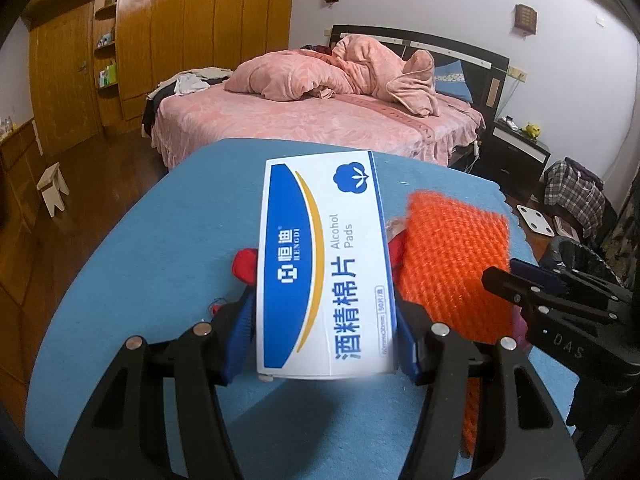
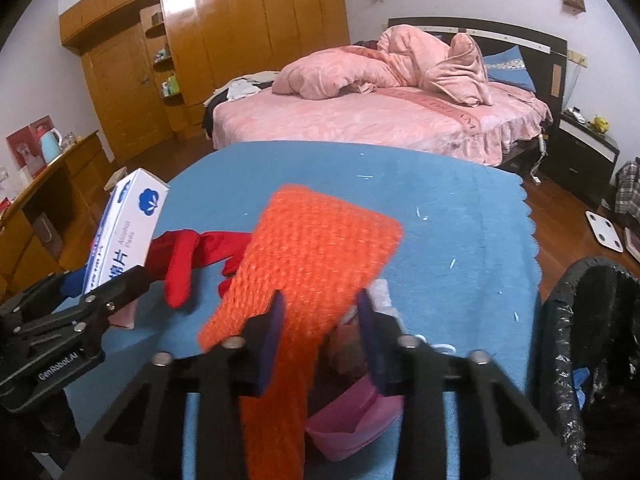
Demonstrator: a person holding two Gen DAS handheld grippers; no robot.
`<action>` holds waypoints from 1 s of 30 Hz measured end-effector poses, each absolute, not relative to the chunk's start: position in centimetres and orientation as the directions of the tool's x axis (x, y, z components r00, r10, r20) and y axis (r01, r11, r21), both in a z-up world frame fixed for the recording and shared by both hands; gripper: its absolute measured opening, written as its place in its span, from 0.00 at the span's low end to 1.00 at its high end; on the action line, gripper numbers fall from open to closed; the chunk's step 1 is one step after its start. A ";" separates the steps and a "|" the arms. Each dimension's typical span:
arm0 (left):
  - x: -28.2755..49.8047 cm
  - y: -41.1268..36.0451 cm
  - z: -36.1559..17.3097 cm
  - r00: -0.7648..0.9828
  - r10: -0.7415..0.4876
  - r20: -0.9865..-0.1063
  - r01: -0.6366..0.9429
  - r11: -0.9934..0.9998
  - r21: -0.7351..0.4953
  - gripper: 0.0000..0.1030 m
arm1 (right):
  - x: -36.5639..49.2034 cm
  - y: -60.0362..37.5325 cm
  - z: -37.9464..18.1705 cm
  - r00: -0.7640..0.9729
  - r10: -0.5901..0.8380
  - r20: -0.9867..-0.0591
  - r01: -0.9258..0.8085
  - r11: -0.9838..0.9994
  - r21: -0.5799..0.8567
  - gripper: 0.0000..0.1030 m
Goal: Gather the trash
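Note:
My left gripper [image 1: 326, 316] is shut on a white and blue alcohol pads box [image 1: 322, 264] and holds it above the blue table cloth [image 1: 160, 240]; the box also shows in the right wrist view [image 2: 124, 236]. My right gripper [image 2: 320, 320] is closed around an orange knitted cloth [image 2: 316, 248], which hangs lifted between its pads; the cloth also shows in the left wrist view [image 1: 452, 264]. A red glove [image 2: 188, 256] lies on the cloth between the two grippers. A pink plastic piece [image 2: 352, 424] lies under the right gripper.
A bin lined with a black bag [image 2: 600, 344] stands at the table's right edge. A pink bed [image 2: 380, 116] is behind the table, a wooden wardrobe [image 2: 224, 40] at the back left, a small wooden stool [image 1: 54, 188] on the floor.

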State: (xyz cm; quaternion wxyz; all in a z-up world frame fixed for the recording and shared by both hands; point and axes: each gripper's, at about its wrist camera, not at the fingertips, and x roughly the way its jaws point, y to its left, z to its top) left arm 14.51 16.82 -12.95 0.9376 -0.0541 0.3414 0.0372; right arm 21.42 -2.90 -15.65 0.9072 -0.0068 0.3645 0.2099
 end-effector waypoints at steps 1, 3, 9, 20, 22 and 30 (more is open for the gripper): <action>14.5 16.7 -12.9 0.765 0.032 -0.643 -0.105 0.992 -0.075 0.56 | 21.4 -2.9 -15.6 0.643 0.380 -0.664 -0.391 0.909 0.142 0.23; 14.4 16.6 -12.7 0.766 0.033 -0.641 -0.104 0.992 -0.074 0.56 | 21.2 -2.9 -15.3 0.643 0.386 -0.662 -0.398 0.906 0.142 0.19; 13.9 16.3 -12.1 0.771 0.030 -0.636 -0.098 0.993 -0.072 0.56 | 20.6 -3.5 -14.0 0.649 0.419 -0.635 -0.421 0.893 0.158 0.11; 12.8 15.5 -11.0 0.782 0.022 -0.623 -0.084 0.994 -0.070 0.56 | 19.3 -5.3 -11.5 0.672 0.441 -0.595 -0.427 0.887 0.176 0.11; 12.5 15.2 -10.7 0.786 0.018 -0.618 -0.079 0.994 -0.071 0.56 | 19.1 -5.6 -11.1 0.678 0.442 -0.588 -0.426 0.887 0.176 0.11; 11.3 14.0 -9.2 0.806 0.002 -0.592 -0.062 0.995 -0.081 0.56 | 17.8 -7.4 -8.9 0.705 0.451 -0.547 -0.427 0.886 0.180 0.11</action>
